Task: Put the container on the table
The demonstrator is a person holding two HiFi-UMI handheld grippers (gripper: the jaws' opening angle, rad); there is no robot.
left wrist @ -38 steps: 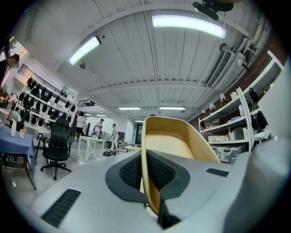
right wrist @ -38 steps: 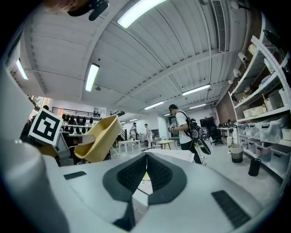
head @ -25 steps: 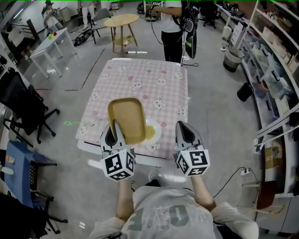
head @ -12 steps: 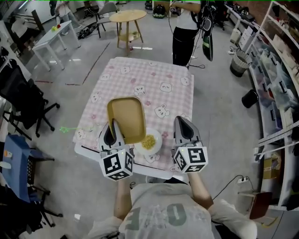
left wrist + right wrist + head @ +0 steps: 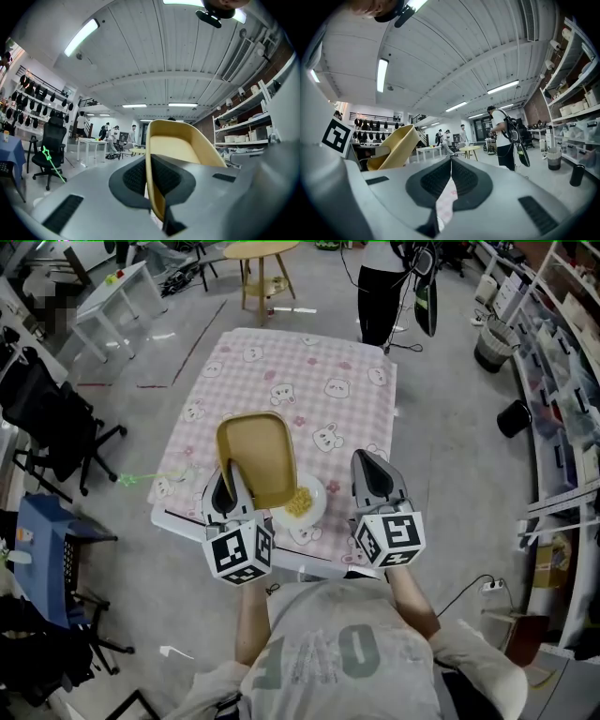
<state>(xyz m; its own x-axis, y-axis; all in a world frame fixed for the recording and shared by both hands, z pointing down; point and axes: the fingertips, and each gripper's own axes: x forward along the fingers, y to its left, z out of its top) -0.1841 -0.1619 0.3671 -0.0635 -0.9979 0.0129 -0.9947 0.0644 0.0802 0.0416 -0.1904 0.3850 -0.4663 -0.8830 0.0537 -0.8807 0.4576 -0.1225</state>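
The container is a tan, tray-like dish (image 5: 255,457), and my left gripper (image 5: 228,491) is shut on its near rim. It hangs tilted over the near part of the table (image 5: 309,390), which has a pink checked cloth. In the left gripper view the rim of the container (image 5: 176,145) is pinched between the pads of the left gripper (image 5: 150,161). A white plate with yellow food (image 5: 300,503) lies just right of the container's near end. My right gripper (image 5: 372,479) hovers at the table's near right edge, shut on nothing. In the right gripper view the container (image 5: 393,147) shows left of the right gripper (image 5: 451,161).
A person with a backpack (image 5: 384,277) stands at the table's far end, next to a round wooden table (image 5: 261,251). A black office chair (image 5: 47,418) and a blue stool (image 5: 47,540) are on the left. Shelves (image 5: 562,362) line the right wall.
Both grippers have moved forward over the table's near edge, the container still held by the left one. More of the plate's food now shows beside the container.
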